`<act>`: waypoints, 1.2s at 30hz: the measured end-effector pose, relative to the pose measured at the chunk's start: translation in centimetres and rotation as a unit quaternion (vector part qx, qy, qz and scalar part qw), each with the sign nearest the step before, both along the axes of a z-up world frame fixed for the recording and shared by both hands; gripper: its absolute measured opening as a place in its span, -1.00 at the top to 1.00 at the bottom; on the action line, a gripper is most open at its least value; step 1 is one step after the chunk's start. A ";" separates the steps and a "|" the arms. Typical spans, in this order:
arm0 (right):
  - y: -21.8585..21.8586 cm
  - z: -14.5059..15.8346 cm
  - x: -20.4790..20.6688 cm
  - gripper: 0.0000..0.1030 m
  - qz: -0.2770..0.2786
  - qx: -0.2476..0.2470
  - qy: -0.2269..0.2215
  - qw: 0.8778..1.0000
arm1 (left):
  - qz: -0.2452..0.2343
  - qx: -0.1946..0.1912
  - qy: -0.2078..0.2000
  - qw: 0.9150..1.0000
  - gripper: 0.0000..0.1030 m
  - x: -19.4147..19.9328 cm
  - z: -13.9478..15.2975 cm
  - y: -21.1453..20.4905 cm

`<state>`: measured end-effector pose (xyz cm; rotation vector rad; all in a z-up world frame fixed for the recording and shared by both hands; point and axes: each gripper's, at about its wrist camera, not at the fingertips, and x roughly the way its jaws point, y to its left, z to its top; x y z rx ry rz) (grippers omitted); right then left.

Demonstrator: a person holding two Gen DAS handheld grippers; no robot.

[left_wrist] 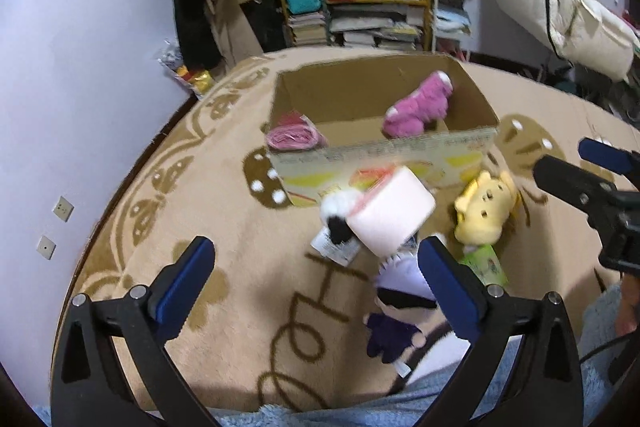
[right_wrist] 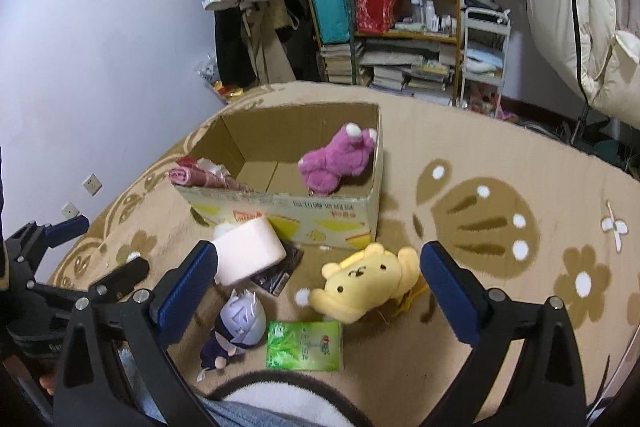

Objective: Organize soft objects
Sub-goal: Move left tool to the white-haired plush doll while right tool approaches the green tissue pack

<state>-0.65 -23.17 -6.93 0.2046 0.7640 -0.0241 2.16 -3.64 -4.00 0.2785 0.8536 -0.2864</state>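
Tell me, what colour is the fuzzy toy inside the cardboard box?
Pink, with white bits at its top end: the fuzzy toy shows best in the right wrist view.

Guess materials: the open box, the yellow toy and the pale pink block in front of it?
Box: corrugated cardboard, raw brown inside, printed outer face, creased edges. Yellow toy: plush fabric, short matte pile, stitched face, sagging limbs. Pale pink block: smooth, matte, rounded corners; looks like foam or a wrapped soft pack, can't tell which.
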 end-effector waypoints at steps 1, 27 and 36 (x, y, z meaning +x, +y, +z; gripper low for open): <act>-0.1 -0.3 0.1 -1.00 0.000 0.003 0.007 1.000 | -0.005 0.003 0.006 1.000 -0.95 -0.1 -0.4 -0.3; -1.1 -9.2 4.0 -0.98 -0.001 0.069 0.188 0.980 | -0.070 0.020 0.133 0.988 -0.95 1.4 -7.7 -5.3; -0.3 -11.2 5.0 -0.98 0.010 0.068 0.227 0.971 | -0.067 0.041 0.170 0.982 -0.95 2.0 -9.9 -5.9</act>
